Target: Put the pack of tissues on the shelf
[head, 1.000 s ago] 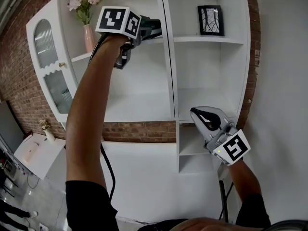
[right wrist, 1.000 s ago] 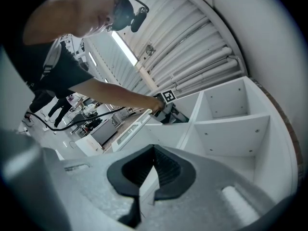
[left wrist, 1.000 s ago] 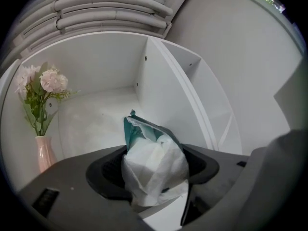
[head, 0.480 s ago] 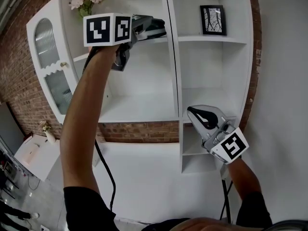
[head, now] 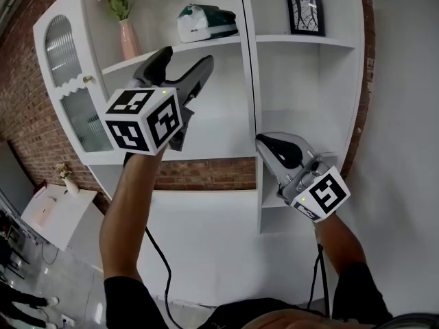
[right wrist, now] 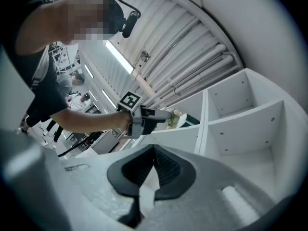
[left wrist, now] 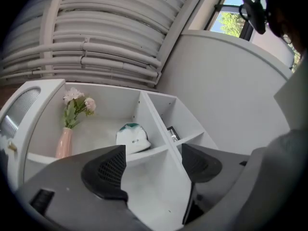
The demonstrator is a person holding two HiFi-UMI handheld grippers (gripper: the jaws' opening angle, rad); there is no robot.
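Note:
The white and green pack of tissues (head: 206, 22) lies on the upper shelf (head: 185, 46) of the white shelving unit, just left of the centre divider. My left gripper (head: 184, 60) is below and in front of it, apart from it. Its jaws stand wide and are closing slightly with nothing between them. In the left gripper view the pack (left wrist: 132, 137) shows beyond the empty left gripper (left wrist: 153, 165). My right gripper (head: 278, 146) hangs lower at the right by the narrow compartments, jaws shut on nothing (right wrist: 154, 170).
A pink vase of flowers (head: 127, 33) stands on the same shelf, left of the pack. A framed picture (head: 306, 14) sits in the top right compartment. A glass cabinet door (head: 68, 88) closes the unit's left end. A brick wall (head: 27, 115) is behind.
My left gripper has let go of the pack on the upper shelf and drawn back down and toward me. The pack stays on the shelf. My right gripper has barely moved.

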